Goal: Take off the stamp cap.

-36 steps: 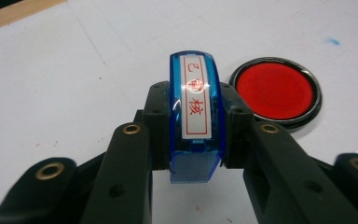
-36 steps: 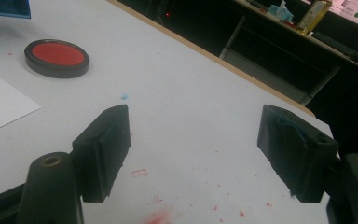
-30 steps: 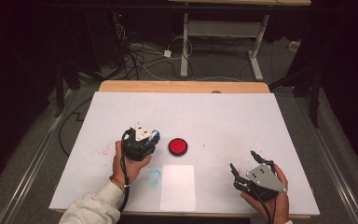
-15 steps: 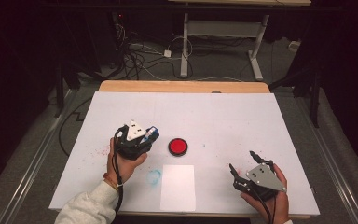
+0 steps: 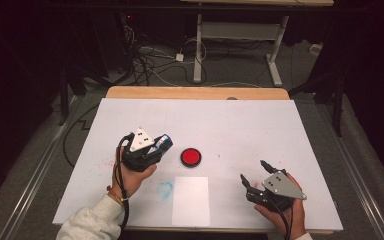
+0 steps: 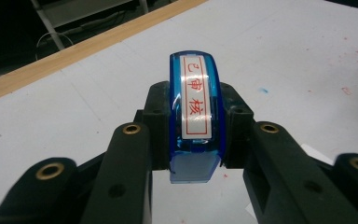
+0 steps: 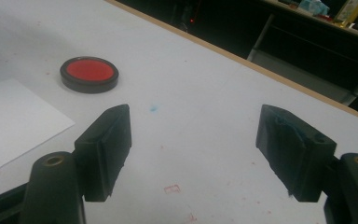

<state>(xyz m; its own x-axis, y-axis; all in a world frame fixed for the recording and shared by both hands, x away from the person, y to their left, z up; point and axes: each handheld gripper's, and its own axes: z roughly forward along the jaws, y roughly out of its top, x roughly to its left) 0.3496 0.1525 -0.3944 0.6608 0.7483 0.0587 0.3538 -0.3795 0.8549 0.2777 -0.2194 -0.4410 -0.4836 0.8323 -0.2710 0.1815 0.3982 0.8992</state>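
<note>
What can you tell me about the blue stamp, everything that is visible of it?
The blue stamp is a small block of clear blue plastic with a rounded top. A white label with a red frame and red characters runs along it. The left gripper is shut on it, one black jaw on each flat side. It is held above the white table, left of the red ink pad.

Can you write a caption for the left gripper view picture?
Left gripper clamps a blue stamp with red characters above the white table.

The person wears a pale grey sleeve (image 5: 87, 225) and a wristband (image 5: 114, 195), and both black grippers have brass screws (image 6: 131, 128).
</note>
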